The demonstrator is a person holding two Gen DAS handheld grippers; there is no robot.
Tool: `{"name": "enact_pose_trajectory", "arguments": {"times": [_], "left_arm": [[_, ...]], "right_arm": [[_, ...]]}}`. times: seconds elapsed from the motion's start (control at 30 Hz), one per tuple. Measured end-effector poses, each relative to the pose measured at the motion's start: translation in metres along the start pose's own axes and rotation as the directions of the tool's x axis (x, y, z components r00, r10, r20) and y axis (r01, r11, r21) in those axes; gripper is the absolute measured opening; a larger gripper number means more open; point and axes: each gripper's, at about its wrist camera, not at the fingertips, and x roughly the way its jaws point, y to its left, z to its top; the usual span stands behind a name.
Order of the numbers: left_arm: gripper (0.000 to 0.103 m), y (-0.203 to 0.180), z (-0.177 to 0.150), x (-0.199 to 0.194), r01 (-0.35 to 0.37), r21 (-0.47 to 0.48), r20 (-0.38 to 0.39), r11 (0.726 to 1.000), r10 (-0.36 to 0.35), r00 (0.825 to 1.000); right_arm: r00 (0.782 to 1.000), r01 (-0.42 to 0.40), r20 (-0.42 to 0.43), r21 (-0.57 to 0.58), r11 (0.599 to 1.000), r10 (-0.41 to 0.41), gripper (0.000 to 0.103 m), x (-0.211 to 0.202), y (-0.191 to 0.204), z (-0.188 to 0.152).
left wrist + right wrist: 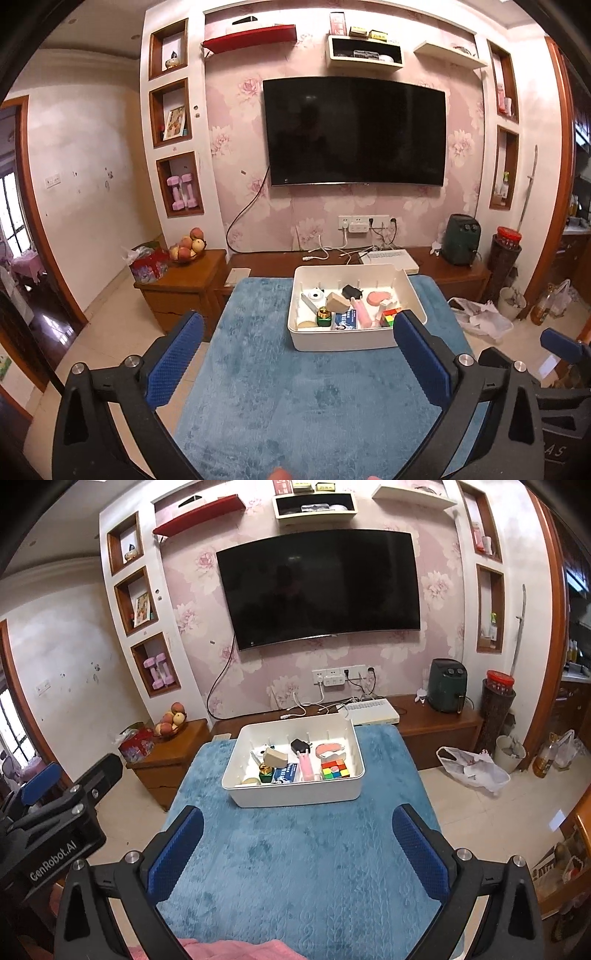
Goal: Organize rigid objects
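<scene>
A blue plush cloth (295, 867) covers the table, and at its far end sits a white bin (295, 792) holding the sorted items: a multicolour puzzle cube (335, 770), a pink case (306, 766), a blue printed box (286, 773) whose writing is too small to read, and a wooden wedge (276, 757). The left gripper (295, 363) and right gripper (297, 849) hover wide open over bare cloth, holding nothing. The left gripper's body reads "GenRobot.AI".
</scene>
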Motion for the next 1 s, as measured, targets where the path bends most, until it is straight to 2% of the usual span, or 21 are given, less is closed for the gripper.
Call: {"name": "enact_pose_trajectory", "arguments": {"times": [1.0], "left_arm": [[0.102,-0.013,0.002,0.014,-0.065,-0.006,-0.075,0.998,0.064,0.995]], "right_arm": [[0.997,-0.046,-0.062,-0.004,0.999,0.045,0.102,0.025,-0.006,0.007]]}}
